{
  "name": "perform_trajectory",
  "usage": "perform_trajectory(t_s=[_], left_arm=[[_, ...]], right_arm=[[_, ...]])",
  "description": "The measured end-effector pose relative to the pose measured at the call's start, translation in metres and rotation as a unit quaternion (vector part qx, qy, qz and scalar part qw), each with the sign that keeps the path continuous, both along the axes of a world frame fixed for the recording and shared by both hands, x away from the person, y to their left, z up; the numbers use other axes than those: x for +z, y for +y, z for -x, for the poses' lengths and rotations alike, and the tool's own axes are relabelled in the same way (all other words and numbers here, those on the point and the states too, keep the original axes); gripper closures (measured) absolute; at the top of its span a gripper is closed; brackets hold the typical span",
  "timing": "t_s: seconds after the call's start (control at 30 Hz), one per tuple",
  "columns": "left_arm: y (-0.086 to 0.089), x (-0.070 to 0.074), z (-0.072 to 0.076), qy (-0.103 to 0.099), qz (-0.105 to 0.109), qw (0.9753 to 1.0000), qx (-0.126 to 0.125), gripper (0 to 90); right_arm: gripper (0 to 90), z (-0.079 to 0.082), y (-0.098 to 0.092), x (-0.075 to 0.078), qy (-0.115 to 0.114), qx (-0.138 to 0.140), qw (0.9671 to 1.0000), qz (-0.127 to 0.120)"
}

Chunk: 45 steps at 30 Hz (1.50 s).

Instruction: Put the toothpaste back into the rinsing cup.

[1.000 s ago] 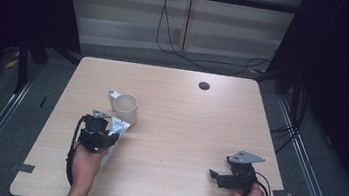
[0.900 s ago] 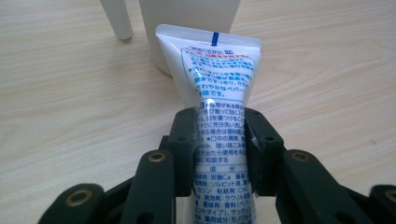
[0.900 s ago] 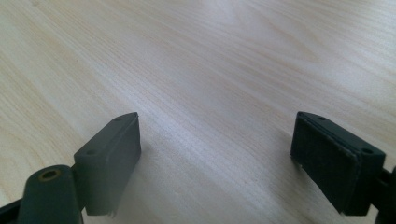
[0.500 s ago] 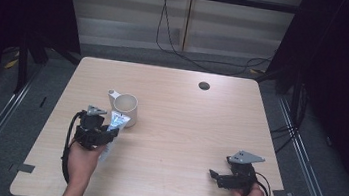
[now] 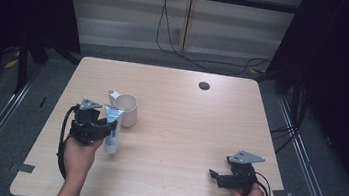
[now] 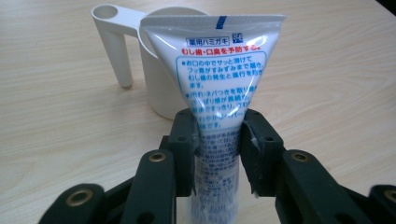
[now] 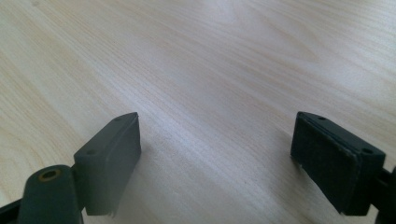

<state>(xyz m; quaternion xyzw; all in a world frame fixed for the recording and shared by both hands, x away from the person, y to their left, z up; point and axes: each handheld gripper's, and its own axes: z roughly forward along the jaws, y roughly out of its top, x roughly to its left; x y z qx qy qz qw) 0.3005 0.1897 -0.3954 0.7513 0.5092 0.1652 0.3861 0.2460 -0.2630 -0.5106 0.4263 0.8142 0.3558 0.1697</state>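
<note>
On the white tube (image 6: 218,84) in my left gripper (image 6: 218,151) I read boxed "薬用ハミガキ" and red "むし歯・口臭を予防する".

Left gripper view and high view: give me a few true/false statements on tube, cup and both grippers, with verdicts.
1. The left gripper is shut on the white printed toothpaste tube. True.
2. The white plastic cup with a long handle lies tipped on its side. False: it stands upright on the light wooden table.
3. The right gripper is open with bare table between its fingers. True.
4. The tube's crimped flat end is pinched between the fingers. False: the crimped end points away from the gripper, toward the cup; the fingers clamp lower on the body.
5. The right gripper rests beside the cup. False: it sits near the table's right front, well apart from the cup.
</note>
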Motion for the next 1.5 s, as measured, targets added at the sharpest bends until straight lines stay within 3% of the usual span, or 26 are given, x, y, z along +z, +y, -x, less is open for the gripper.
perform_trajectory(t_s=[0.07,0.17,0.2,0.23,0.63,1.2,1.5], left_arm=[[-0.001,0.001,0.001,-0.007,0.003,1.0,0.003,71.0],[-0.001,0.007,0.004,-0.038,0.008,0.9992,0.008,72.4],[-0.001,0.007,0.004,-0.038,0.008,0.9992,0.008,72.5],[-0.001,0.01,0.005,-0.054,0.014,0.9983,0.012,72.7],[0.0,0.025,0.003,-0.103,0.046,0.9934,0.023,73.6],[-0.006,0.049,-0.009,-0.137,0.068,0.9878,0.028,73.5],[-0.01,0.052,-0.019,-0.143,0.076,0.9863,0.031,73.4]], right_arm=[[15.5,0.0,0.0,0.0,0.0,0.0,1.0,0.0],[15.5,0.0,0.0,0.0,0.0,0.0,1.0,0.0],[15.5,0.0,0.0,0.0,0.0,0.0,1.0,0.0],[15.4,0.0,0.0,0.0,0.0,0.0,1.0,0.0],[15.5,0.0,0.0,0.0,0.0,0.001,1.0,-0.001],[15.5,0.0,0.0,0.0,0.0,0.001,1.0,-0.001],[15.5,0.0,0.0,0.0,0.0,0.0,1.0,0.0]])
